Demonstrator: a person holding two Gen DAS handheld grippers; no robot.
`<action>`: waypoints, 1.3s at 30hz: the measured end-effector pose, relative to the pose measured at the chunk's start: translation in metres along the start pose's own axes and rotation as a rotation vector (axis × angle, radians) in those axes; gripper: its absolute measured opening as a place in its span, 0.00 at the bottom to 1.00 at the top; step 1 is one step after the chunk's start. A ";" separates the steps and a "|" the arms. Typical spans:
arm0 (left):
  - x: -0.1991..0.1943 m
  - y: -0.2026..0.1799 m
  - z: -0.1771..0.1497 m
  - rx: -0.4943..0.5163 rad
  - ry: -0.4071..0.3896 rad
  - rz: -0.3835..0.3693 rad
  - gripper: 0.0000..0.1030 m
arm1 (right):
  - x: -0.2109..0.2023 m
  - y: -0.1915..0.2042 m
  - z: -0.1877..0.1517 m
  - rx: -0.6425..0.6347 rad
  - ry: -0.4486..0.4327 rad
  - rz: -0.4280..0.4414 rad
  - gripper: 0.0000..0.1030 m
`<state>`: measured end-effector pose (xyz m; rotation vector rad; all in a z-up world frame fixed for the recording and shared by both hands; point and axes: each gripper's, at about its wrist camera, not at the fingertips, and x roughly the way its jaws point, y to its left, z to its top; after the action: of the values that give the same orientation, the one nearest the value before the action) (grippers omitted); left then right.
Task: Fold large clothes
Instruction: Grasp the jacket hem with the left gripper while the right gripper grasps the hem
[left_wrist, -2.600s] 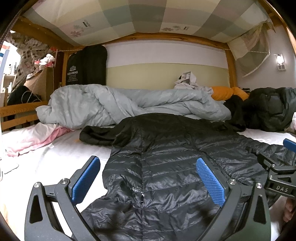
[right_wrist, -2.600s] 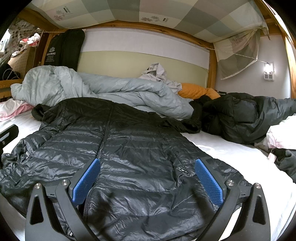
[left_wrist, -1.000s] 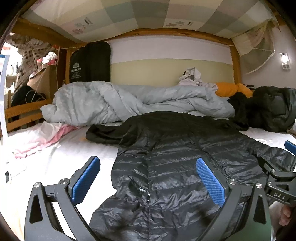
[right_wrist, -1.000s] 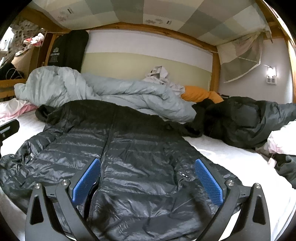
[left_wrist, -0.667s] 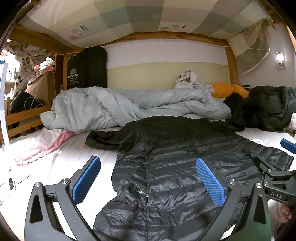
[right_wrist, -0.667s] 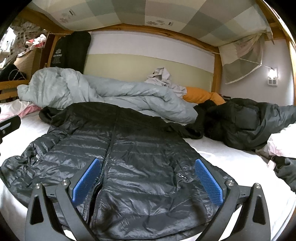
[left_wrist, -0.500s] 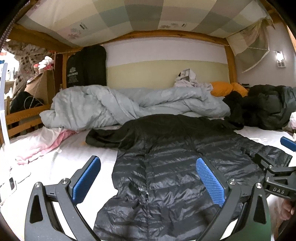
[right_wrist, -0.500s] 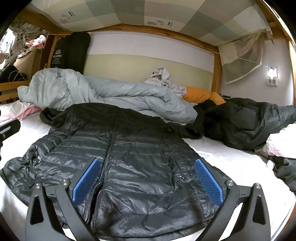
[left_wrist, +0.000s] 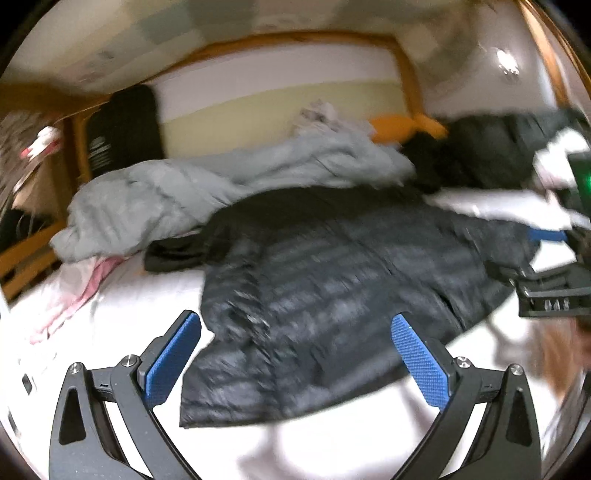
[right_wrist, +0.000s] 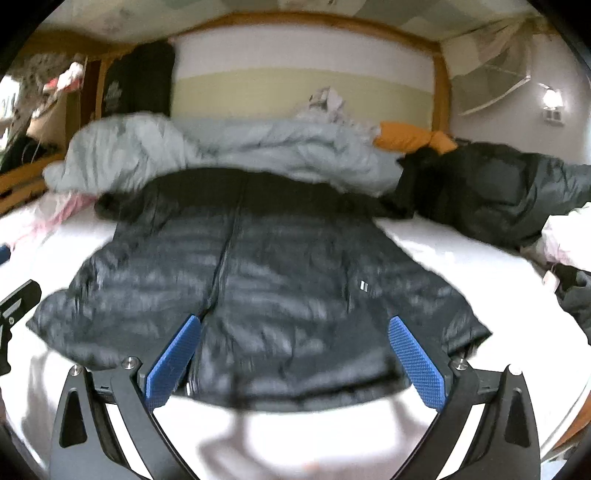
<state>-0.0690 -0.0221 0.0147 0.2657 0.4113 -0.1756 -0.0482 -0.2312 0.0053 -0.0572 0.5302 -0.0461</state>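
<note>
Retreating from jacket (right_wrist: 258, 280), both grippers empty

Black quilted down jacket (left_wrist: 332, 288) spread flat on white bed sheet (left_wrist: 129, 302), frame blurred. Left gripper (left_wrist: 295, 362) above hem, blue fingers (left_wrist: 171, 358) wide apart, empty. Grey duvet (left_wrist: 207, 192) bunched behind jacket.

Two tongs (left_wrist: 295, 354) (right_wrist: 293, 350), two dark jackets (right_wrist: 258, 280) (right_wrist: 495, 192), one grey duvet (right_wrist: 229, 147), one orange pillow (right_wrist: 413, 140)
</note>
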 end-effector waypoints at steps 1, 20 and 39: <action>0.004 -0.006 -0.003 0.030 0.033 -0.013 1.00 | 0.001 0.003 -0.005 -0.028 0.029 0.003 1.00; 0.076 -0.011 -0.042 0.151 0.249 0.170 0.12 | 0.052 -0.012 -0.027 -0.248 0.218 -0.194 0.75; -0.009 0.009 -0.031 0.089 0.299 0.067 0.09 | -0.063 -0.023 -0.030 -0.312 0.172 -0.068 0.06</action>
<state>-0.0866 -0.0032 -0.0064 0.3945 0.6909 -0.0885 -0.1179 -0.2516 0.0125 -0.3789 0.7036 -0.0339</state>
